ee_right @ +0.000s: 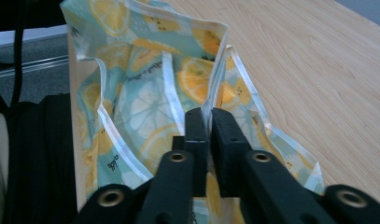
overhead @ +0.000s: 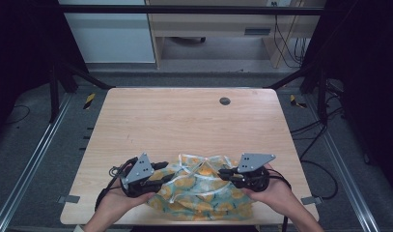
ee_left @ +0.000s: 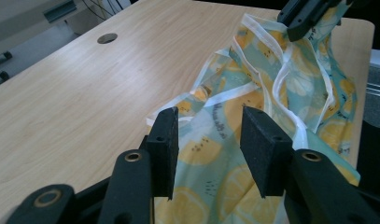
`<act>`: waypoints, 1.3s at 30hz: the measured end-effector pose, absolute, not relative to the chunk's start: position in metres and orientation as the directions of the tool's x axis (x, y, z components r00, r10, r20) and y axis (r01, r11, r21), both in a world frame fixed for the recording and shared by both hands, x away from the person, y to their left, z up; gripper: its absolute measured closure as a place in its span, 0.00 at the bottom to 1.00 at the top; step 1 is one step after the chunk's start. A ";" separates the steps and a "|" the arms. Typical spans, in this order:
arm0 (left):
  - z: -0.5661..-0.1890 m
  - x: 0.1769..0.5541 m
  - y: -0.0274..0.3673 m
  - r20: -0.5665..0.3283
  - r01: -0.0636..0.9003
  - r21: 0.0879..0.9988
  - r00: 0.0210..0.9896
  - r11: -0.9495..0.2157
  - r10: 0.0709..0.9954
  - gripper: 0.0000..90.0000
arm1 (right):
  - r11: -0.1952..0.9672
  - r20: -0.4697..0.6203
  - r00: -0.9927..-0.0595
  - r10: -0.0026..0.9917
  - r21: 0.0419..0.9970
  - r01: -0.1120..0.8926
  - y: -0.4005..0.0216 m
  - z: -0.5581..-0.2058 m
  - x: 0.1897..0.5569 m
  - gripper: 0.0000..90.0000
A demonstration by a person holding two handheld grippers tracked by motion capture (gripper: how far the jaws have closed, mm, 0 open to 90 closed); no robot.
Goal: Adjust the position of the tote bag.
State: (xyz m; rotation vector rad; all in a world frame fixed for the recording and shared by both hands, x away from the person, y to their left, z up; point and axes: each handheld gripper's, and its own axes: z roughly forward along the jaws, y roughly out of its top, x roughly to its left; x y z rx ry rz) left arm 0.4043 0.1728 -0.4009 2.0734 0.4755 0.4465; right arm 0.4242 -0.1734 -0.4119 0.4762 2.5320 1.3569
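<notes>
Cloth (overhead: pixel 201 191) with a lemon print and white edging lies bunched at the near edge of the table (overhead: pixel 184 121), between the two hands. Left gripper (overhead: pixel 158 170) sits at the cloth's left side, jaws spread, nothing between them; in the left gripper view the pads (ee_left: pixel 164 144) hang over the printed fabric just beside a white trim strip. Right gripper (overhead: pixel 225 172) is at the cloth's right side, jaws pressed together on a raised fold of the white hem (ee_right: pixel 215 84), which stands up above the rest.

Likely step: left side takes a matching hold so the cloth can be spread or folded. To do it well, I'd aim the left jaws at a single hem edge, not a wad of layers, and close fully before pulling. Keep the right pinch firm; the thin fabric looks slippery and may slide out if tugged sideways.

Table is light wood, bare apart from the cloth, with a round cable hole (overhead: pixel 225 101) at the far right. Dark frame rails run along both sides, cables trail on the grey floor at right, and a pale cabinet (overhead: pixel 107 34) stands far left.
</notes>
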 end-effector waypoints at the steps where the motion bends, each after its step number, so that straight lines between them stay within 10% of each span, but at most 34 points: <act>1: -0.403 0.403 0.173 0.118 0.162 0.856 0.863 -0.491 0.490 0.65 | 0.517 -0.049 -0.924 0.379 0.840 0.167 -0.174 -0.411 0.422 0.98; 15: -0.441 0.371 0.165 0.060 0.181 0.825 0.914 -0.535 0.402 0.66 | 0.551 -0.037 -0.976 0.214 0.830 0.090 -0.180 -0.422 0.367 0.91; 24: -0.467 0.366 0.151 0.094 0.166 0.778 0.922 -0.606 0.375 0.67 | 0.543 -0.039 -0.964 0.262 0.832 0.114 -0.174 -0.414 0.374 0.50; 32: -0.476 0.364 0.153 0.122 0.167 0.733 0.921 -0.659 0.370 0.69 | 0.545 -0.046 -0.956 0.290 0.829 0.125 -0.165 -0.396 0.397 0.35; 39: -0.481 0.360 0.154 0.133 0.164 0.702 0.926 -0.693 0.353 0.69 | 0.582 -0.066 -0.952 0.300 0.803 0.128 -0.147 -0.395 0.422 0.50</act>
